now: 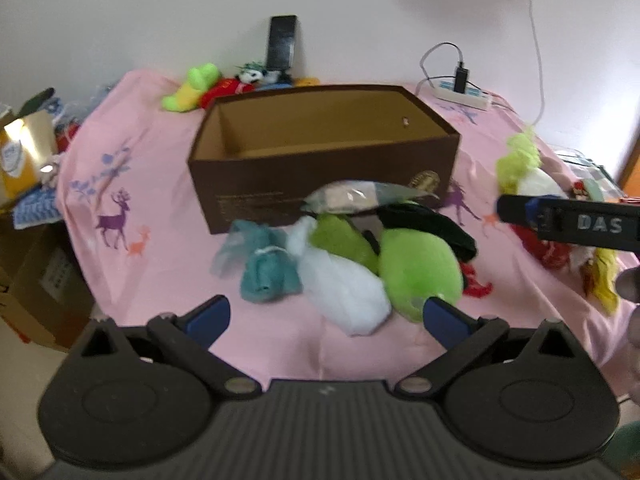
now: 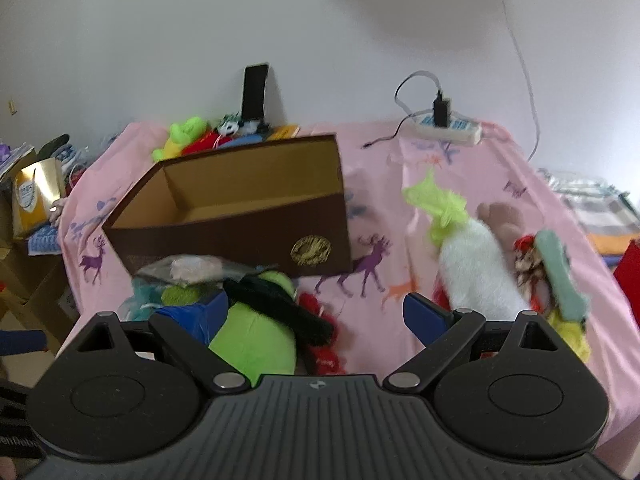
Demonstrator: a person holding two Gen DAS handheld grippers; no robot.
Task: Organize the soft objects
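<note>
An open brown cardboard box [image 1: 320, 160] [image 2: 240, 224] stands on the pink cloth, nothing showing inside it. In front of it lies a heap of soft toys: a teal plush [image 1: 268, 272], a white one [image 1: 340, 284], a lime green one [image 1: 420, 268] [image 2: 256, 340] with a black piece [image 1: 432, 228] [image 2: 276, 304] over it, and a clear bagged item [image 1: 356, 196] on top. My left gripper [image 1: 326, 318] is open just short of this heap. My right gripper [image 2: 316, 312] is open over the heap's right end, beside a white and lime plush [image 2: 472, 264].
More plush toys [image 1: 200, 88] sit behind the box by a black phone [image 1: 282, 42] leaning on the wall. A power strip [image 2: 448, 126] with a charger lies at the back right. Boxes and a yellow bag [image 1: 24, 152] stand left of the table. Other toys [image 2: 556, 280] pile at the right.
</note>
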